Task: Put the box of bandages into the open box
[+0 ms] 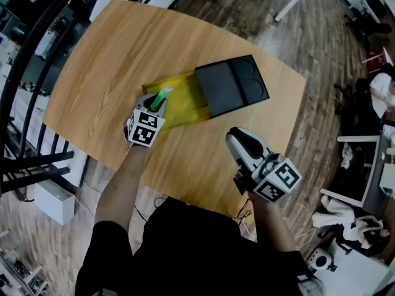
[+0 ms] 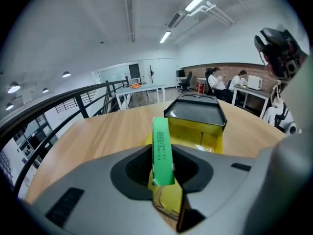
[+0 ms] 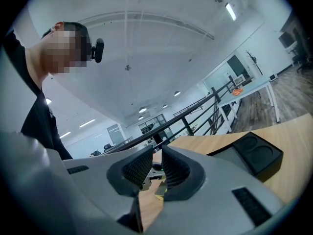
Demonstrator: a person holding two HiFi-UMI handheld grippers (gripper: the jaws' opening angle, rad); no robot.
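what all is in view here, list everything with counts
table: one, light wood, under everything
open box: one, yellow tray, mid-table
black cover: one, over the tray's far part
box of bandages: one, green, upright between the left gripper's jaws, over the tray's near end
railing: one, black, left of the table
seated people: two, far background, left gripper view
left gripper: one, grey, shut on the box of bandages
right gripper: one, grey, by the table's near edge, jaws slightly apart, empty
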